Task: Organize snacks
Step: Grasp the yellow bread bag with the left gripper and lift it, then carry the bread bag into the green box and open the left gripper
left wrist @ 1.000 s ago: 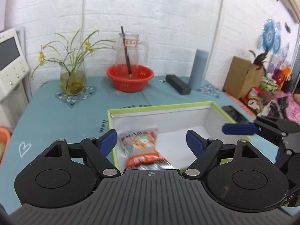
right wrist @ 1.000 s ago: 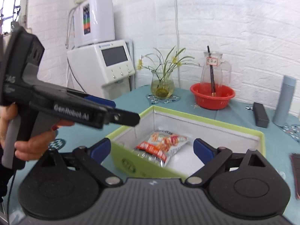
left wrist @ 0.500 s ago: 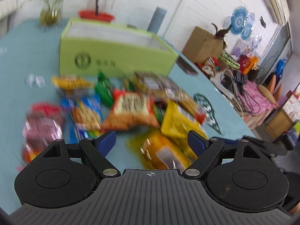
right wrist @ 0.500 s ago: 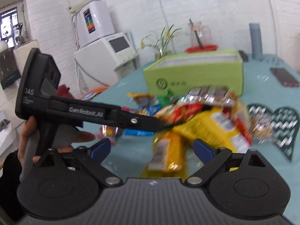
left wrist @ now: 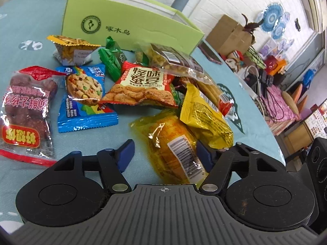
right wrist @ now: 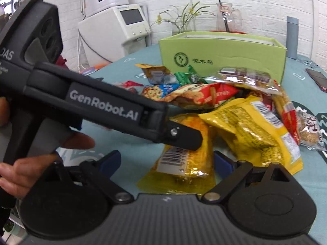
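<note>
A pile of snack packets lies on the teal table in front of an open green box (left wrist: 132, 26) (right wrist: 224, 57). Nearest me is an orange-yellow packet with a barcode (left wrist: 173, 149) (right wrist: 184, 159). My left gripper (left wrist: 164, 153) straddles it with jaws closing; the right pad is at the wrapper's edge, the left pad still apart from it. From the side, its finger (right wrist: 184, 137) crosses the same packet. My right gripper (right wrist: 166, 161) stands open around the packet's near end. A yellow packet (left wrist: 202, 116) (right wrist: 255, 130) overlaps the orange one.
Other snacks: a blue cookie packet (left wrist: 85, 94), red dates (left wrist: 24, 110), an orange bean packet (left wrist: 141, 85), green sweets (left wrist: 111, 59). A phone (right wrist: 316, 77), a grey bottle (right wrist: 292, 36) and a white appliance (right wrist: 122, 26) stand beyond. A person's hand (right wrist: 24, 167) holds the left gripper.
Both grippers left the space over the open box and came back and down to the snack pile. The left jaws have narrowed around the orange-yellow packet.
</note>
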A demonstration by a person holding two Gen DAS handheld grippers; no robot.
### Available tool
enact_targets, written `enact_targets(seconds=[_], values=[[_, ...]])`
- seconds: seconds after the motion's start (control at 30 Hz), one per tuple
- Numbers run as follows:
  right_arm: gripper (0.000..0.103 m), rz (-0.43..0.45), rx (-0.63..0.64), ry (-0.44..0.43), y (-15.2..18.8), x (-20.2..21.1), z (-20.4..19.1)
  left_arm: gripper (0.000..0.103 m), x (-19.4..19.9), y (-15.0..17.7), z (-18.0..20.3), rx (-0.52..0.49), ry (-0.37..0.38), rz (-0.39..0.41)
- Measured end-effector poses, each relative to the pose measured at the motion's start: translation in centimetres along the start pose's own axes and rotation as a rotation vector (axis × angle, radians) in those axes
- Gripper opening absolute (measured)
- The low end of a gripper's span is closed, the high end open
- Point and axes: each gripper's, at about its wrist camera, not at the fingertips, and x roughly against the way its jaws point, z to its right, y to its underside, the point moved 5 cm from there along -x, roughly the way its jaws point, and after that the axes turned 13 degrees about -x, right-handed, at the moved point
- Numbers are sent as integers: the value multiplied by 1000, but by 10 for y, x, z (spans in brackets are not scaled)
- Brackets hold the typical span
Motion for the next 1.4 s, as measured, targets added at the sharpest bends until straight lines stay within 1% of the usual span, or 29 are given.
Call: enact_targets(seconds=[0.03, 0.1, 0.17, 0.2, 0.23, 0.27, 0.3, 0.37, 0.4, 0.47, 0.53, 0.57, 0.6, 0.63, 0.67, 0.7, 0.8, 0.9, 1.0, 1.13, 1.27, 1.4], values=[[94, 0, 7, -6, 1, 0, -5, 40, 2, 2, -2, 10, 9, 1], [94, -4, 17, -22, 3, -1, -15, 35, 10, 6, -6, 29, 15, 6], [94, -9, 31, -48, 5, -1, -23, 34, 20, 12, -10, 43, 3, 12], [94, -11, 38, -60, 6, -2, -26, 35, 24, 14, -12, 46, -5, 13], [94, -10, 43, -66, 7, -2, -29, 39, 28, 15, -13, 47, -14, 14], [94, -6, 42, -59, 6, -2, -29, 41, 32, 16, -17, 53, -33, 17], [94, 0, 44, -44, 6, 0, -27, 46, 36, 16, -19, 56, -51, 25], [94, 10, 46, -6, 4, 0, -24, 50, 42, 15, -22, 43, -87, 44], [94, 9, 43, 4, 3, 0, -23, 54, 44, 16, -24, 40, -95, 51], [94, -6, 37, -8, 4, -4, -24, 55, 40, 17, -24, 47, -79, 45], [91, -24, 36, -23, 6, -10, -25, 52, 33, 19, -23, 54, -58, 26], [85, -8, 53, -16, 7, -11, -27, 51, 32, 19, -22, 47, -52, 36], [76, -1, 78, -6, 8, -12, -29, 37, 31, 20, -19, 39, -36, 38], [72, -2, 88, 7, 8, -12, -31, 22, 30, 20, -17, 49, 10, 41], [69, -4, 89, 5, 7, -10, -31, 20, 31, 19, -17, 63, 21, 39], [68, -8, 79, -4, 4, -9, -30, 19, 32, 18, -16, 55, 19, 39], [67, -1, 54, -22, -5, -1, -27, 18, 35, 9, -12, 47, 28, 38], [68, 48, 45, -30, -22, 11, -28, 18, 44, -10, -2, 23, 36, 68], [69, 105, 32, -56, -53, 19, -22, 19, 54, -41, 7, -28, 25, 119], [69, 161, 61, -57, -101, 9, -10, 19, 53, -91, 9, -108, -9, 175], [70, 188, 66, -90, -148, -2, 1, 19, 52, -136, 4, -150, -52, 214], [70, 218, 121, -110, -194, -16, 8, 19, 52, -182, 0, -208, -121, 287]])
